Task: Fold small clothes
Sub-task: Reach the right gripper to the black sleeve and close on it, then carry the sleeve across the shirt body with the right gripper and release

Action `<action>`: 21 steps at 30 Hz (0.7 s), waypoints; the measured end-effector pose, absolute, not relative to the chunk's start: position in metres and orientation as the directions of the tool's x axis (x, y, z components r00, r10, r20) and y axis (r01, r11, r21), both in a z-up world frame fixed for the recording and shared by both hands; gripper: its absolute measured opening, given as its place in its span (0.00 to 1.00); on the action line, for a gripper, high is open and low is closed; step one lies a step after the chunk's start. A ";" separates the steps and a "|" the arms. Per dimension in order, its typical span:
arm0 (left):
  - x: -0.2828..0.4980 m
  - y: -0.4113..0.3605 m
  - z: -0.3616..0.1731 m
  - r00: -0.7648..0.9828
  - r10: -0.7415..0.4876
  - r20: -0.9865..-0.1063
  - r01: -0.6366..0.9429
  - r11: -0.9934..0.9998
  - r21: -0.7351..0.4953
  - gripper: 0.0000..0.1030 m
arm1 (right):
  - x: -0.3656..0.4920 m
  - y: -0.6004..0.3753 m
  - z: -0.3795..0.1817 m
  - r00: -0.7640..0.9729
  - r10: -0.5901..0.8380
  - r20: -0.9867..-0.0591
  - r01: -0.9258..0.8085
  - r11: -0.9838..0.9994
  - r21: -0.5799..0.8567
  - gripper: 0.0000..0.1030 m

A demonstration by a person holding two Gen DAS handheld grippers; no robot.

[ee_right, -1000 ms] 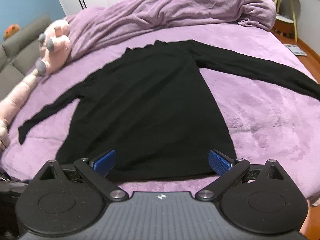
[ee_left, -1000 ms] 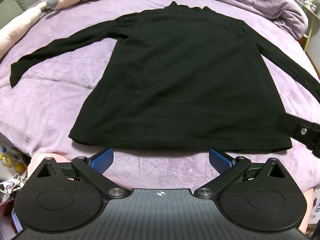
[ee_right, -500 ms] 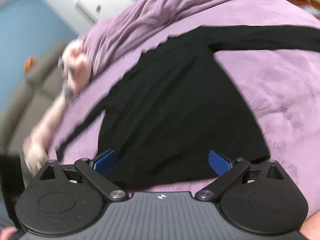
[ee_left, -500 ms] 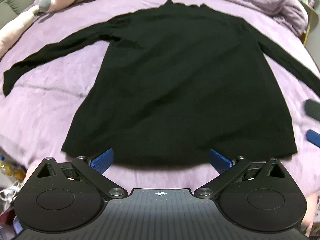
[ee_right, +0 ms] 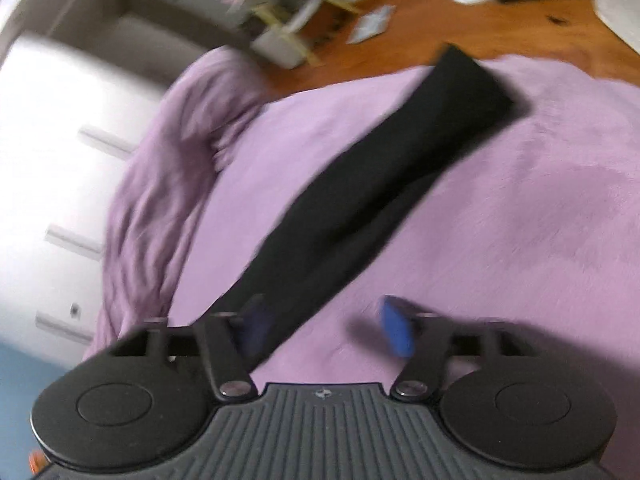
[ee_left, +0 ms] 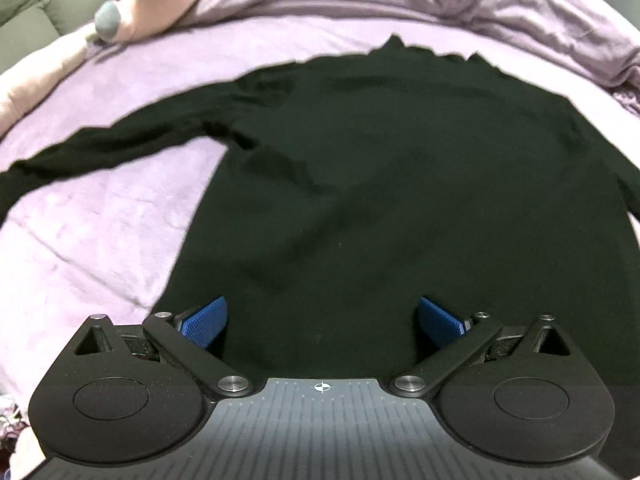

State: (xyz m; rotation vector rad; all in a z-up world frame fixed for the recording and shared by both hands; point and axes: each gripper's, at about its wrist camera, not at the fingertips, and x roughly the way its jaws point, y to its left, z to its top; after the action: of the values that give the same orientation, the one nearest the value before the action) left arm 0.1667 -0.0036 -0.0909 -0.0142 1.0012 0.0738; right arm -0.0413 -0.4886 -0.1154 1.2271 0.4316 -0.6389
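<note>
Only right wrist view, blurred, shows sleeve [ee_right: 384,184] end, floor [ee_right: 432,36].

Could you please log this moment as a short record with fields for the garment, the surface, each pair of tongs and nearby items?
garment: black top, spread flat, sleeves out
surface: purple blanket
left tongs: open, over the hem
right tongs: open, jaws just been closing, astride a sleeve, not yet pinched
nearby: pink plush toy past the left sleeve
</note>
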 end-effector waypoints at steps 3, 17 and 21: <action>0.167 0.001 -0.100 0.523 0.034 -0.852 -0.086 0.996 -0.013 1.00 | -0.039 -0.500 -0.127 0.759 -0.252 -0.600 0.645 0.167 0.746 0.25; 0.146 0.010 -0.114 0.609 -0.024 -0.793 -0.010 0.999 -0.037 1.00 | 0.026 -0.498 -0.074 0.752 -0.345 -0.562 0.659 0.347 0.668 0.04; 0.152 0.012 -0.104 0.583 -0.033 -0.812 -0.023 0.998 -0.057 1.00 | 0.107 -0.414 -0.019 0.902 -0.106 -0.418 0.377 0.665 0.645 0.04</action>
State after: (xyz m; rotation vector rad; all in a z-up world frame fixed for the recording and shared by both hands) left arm 0.1524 0.0122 -0.1044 -0.0630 0.9486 -0.0060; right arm 0.1069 -0.4141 -0.0187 0.8014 0.3635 -0.2795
